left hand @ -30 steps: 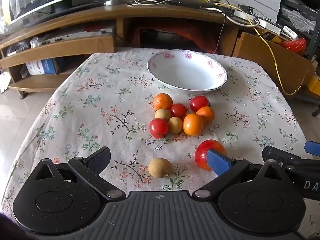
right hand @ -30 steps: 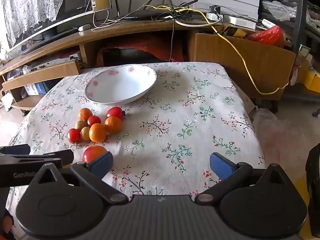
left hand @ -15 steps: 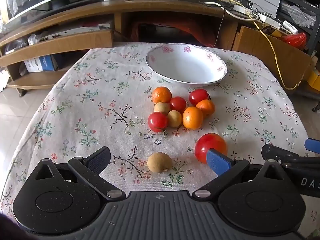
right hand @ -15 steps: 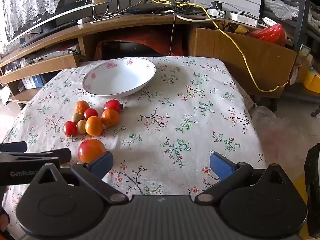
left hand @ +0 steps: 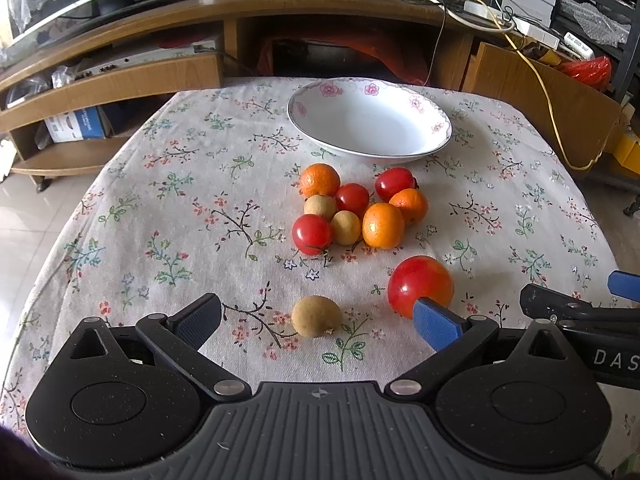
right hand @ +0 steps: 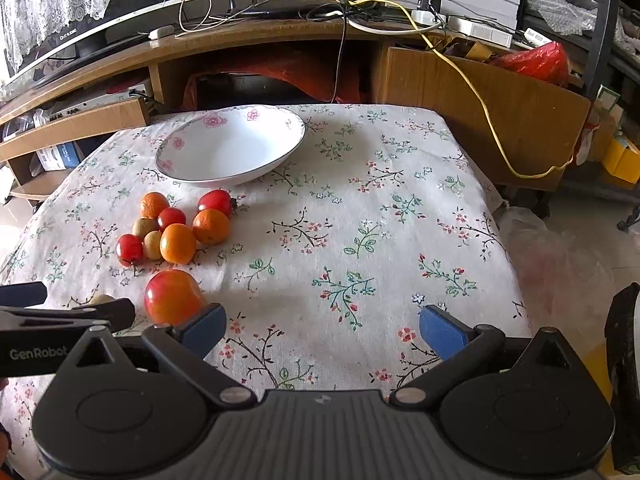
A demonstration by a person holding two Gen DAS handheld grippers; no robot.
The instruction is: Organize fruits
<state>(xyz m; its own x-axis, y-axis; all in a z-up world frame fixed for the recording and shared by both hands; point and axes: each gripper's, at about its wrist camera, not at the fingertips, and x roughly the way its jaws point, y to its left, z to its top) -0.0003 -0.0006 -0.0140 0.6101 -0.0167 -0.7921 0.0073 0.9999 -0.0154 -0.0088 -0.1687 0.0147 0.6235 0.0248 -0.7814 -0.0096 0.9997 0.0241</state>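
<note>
A white floral bowl (left hand: 370, 120) (right hand: 232, 148) stands empty at the far side of the flowered tablecloth (left hand: 160, 200). In front of it lies a cluster of oranges (left hand: 383, 225), small red tomatoes (left hand: 311, 234) and tan longans (left hand: 345, 227); the cluster also shows in the right wrist view (right hand: 178, 243). A big red tomato (left hand: 420, 285) (right hand: 173, 297) and a lone longan (left hand: 316, 316) lie nearer. My left gripper (left hand: 316, 322) is open, the lone longan between its fingers. My right gripper (right hand: 322, 330) is open and empty over bare cloth, right of the big tomato.
A wooden TV stand (left hand: 120, 76) with cables, a router and boxes runs behind the table. A wooden panel (right hand: 480, 100) with a yellow cable stands at the back right. The table's right edge (right hand: 508, 240) drops to the floor.
Both grippers have moved forward over the table toward the fruit. The lone longan now sits further in between the left fingers. Both stay open.
</note>
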